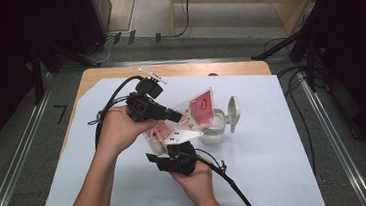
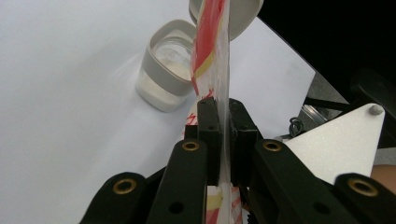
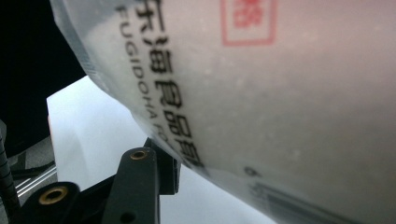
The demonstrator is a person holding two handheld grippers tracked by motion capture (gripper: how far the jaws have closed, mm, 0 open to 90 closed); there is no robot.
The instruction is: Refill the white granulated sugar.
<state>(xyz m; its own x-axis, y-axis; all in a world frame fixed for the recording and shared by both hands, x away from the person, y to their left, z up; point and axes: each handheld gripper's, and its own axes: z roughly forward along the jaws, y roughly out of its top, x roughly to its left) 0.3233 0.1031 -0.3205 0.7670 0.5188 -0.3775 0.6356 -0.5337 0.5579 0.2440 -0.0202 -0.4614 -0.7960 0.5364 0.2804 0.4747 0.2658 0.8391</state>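
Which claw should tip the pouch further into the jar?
Left, probably. The left claw is shut on the clear red-printed plastic pouch, whose top hangs over the open grey-rimmed jar; the right claw supports it from below.

Lab recording bay: white sheet (image 1: 277, 165) over a wooden table (image 1: 118, 74), metal floor rails (image 1: 332, 135) at 3 and 9 o'clock, cables (image 1: 294, 80) and dark stands (image 1: 311, 46) around.
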